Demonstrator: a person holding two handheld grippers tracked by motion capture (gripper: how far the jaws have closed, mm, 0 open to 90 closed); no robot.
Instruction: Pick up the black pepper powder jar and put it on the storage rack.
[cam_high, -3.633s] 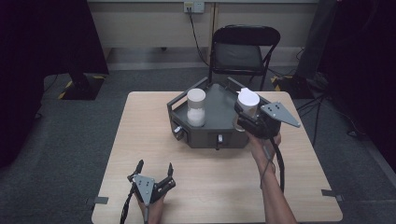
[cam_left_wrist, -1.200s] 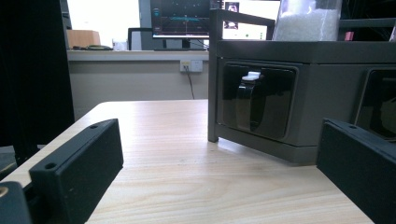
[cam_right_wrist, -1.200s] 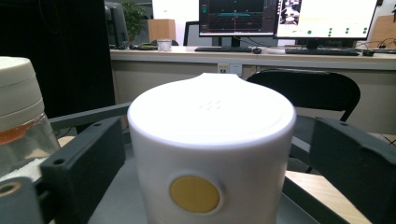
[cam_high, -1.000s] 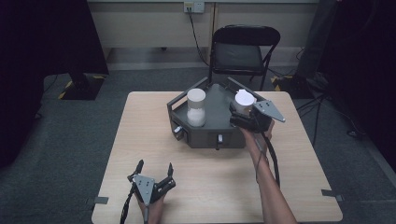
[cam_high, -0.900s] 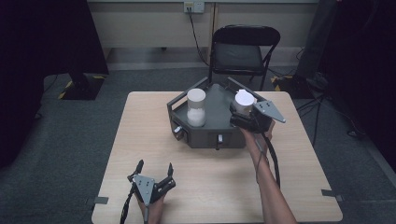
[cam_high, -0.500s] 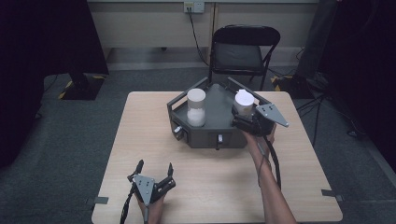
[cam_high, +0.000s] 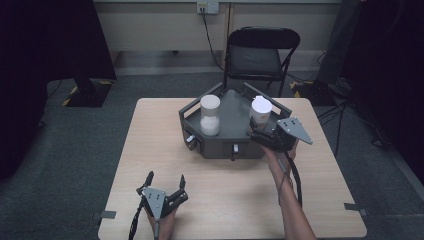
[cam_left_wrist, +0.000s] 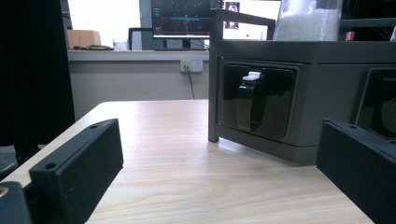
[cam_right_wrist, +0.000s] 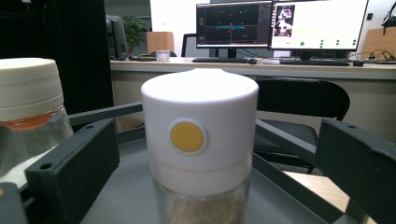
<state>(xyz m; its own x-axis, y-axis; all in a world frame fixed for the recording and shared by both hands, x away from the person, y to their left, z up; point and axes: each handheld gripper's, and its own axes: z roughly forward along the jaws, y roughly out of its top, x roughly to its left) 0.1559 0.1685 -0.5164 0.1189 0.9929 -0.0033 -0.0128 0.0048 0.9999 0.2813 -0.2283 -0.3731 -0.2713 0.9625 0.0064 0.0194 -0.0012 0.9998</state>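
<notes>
A dark grey tray (cam_high: 216, 148) stands at the back middle of the wooden table (cam_high: 150, 135). In it are a jar with a cream lid (cam_high: 210, 115) holding white grains and a jar with a white cap (cam_high: 261, 111). My right gripper (cam_high: 256, 134) is open at the tray's right front, pointing at the white-capped jar. In the right gripper view that jar (cam_right_wrist: 200, 140), with a yellow dot on its cap, stands in the gap between the wide jaws, untouched; the cream-lid jar (cam_right_wrist: 28, 93) is at left. My left gripper (cam_high: 166, 180) rests open near the front edge.
The left gripper (cam_left_wrist: 219, 154) looks along the tabletop at the tray's side wall (cam_left_wrist: 280, 51), which has a black latch (cam_left_wrist: 251, 100). A black folding chair (cam_high: 260, 55) stands behind the table. Monitors (cam_right_wrist: 280, 23) sit on a far desk.
My right gripper has drawn back a little toward the table's near side, away from the white-capped jar, which stays upright in the tray. The left gripper has not moved.
</notes>
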